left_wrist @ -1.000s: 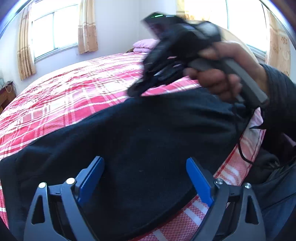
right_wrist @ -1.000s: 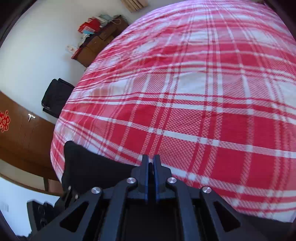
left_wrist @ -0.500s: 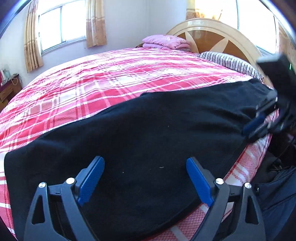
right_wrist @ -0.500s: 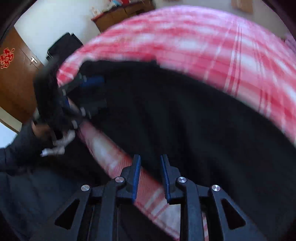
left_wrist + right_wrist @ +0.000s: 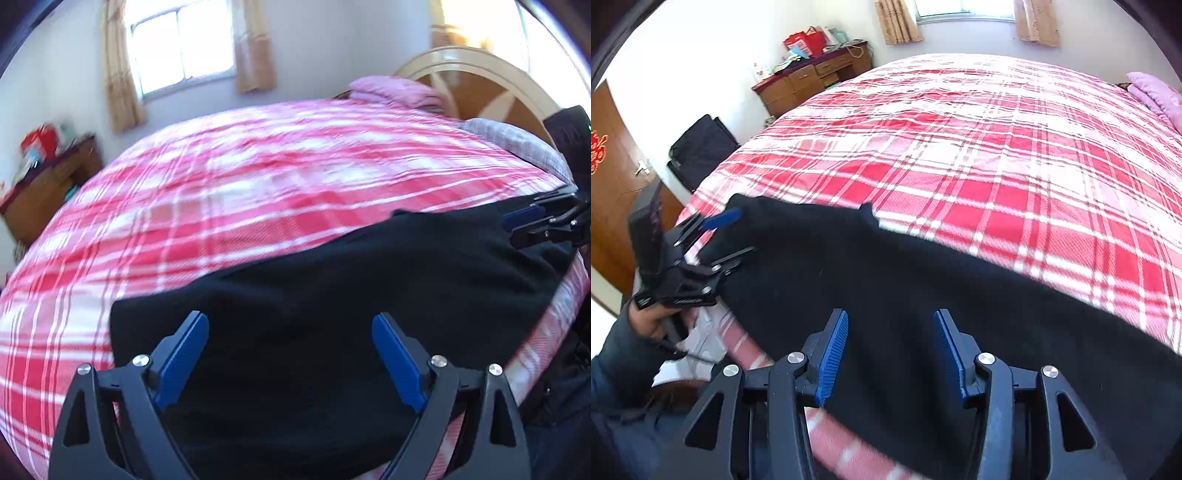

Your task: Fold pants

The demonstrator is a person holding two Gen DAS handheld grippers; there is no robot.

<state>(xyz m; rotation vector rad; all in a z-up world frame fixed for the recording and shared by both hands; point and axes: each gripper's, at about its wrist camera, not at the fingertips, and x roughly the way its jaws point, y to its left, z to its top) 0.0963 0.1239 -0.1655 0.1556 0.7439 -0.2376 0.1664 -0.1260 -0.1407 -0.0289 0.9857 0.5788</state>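
Note:
Black pants (image 5: 332, 295) lie stretched along the near edge of a bed with a red plaid cover (image 5: 258, 177). My left gripper (image 5: 290, 332) hovers wide open over the pants close to their left end, with only cloth below its blue pads. In the right wrist view the pants (image 5: 923, 280) run from lower right to a corner at the left. My right gripper (image 5: 891, 325) is over them, its jaws opening, and the pads press on nothing. The left gripper (image 5: 735, 236) shows there at that far corner, held by a hand (image 5: 646, 321).
The bed's near edge (image 5: 746, 350) drops off just below the pants. A wooden dresser (image 5: 812, 77), a black suitcase (image 5: 698, 151) and a brown door (image 5: 609, 192) stand beyond the foot. Pink pillows (image 5: 395, 92) and a headboard (image 5: 480, 85) are at the far right.
The right gripper, shut a second ago and facing bare bedcover, has swung round over the pants and opened. It left the middle of the left wrist view. The left gripper slid toward the pants' end.

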